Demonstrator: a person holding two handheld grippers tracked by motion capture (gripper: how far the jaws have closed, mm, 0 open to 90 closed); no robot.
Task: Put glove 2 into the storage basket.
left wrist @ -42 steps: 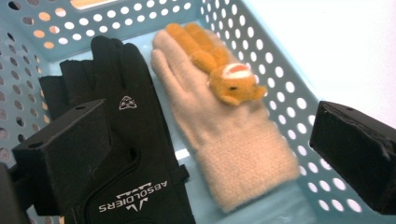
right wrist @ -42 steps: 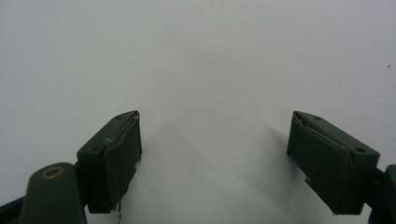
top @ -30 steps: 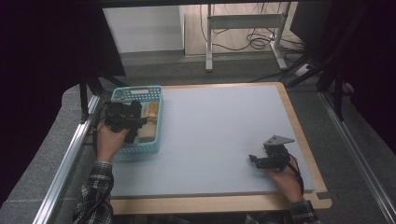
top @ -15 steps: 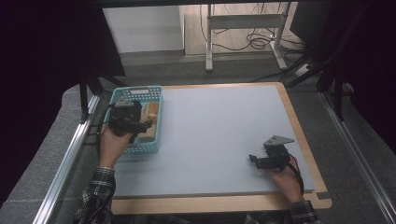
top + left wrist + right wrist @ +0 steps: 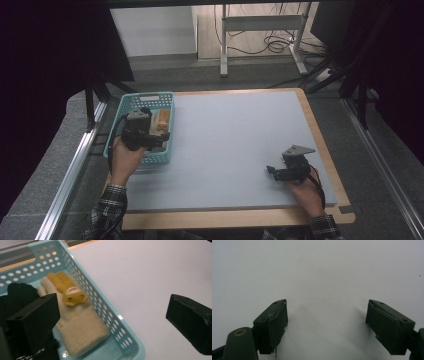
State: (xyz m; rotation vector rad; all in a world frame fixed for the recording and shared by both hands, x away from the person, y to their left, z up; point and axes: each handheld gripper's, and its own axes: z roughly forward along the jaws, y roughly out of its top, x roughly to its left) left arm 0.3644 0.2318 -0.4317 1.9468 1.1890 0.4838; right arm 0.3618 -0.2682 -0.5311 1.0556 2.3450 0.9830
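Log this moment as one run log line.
left claw: open, over basket | cream glove: in basket, ungrasped | black item: beside glove | right claw: open, empty, above table

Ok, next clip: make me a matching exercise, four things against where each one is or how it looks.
Things:
1. basket
2. cream glove
3. left gripper
4. right gripper

Descriptions:
A. over the basket, open
B. low over bare table near its right edge, open
C. light blue, at the table's left edge
D. lying in the basket, yellow animal face on it

Pairs: 1-C, 2-D, 3-A, 4-B
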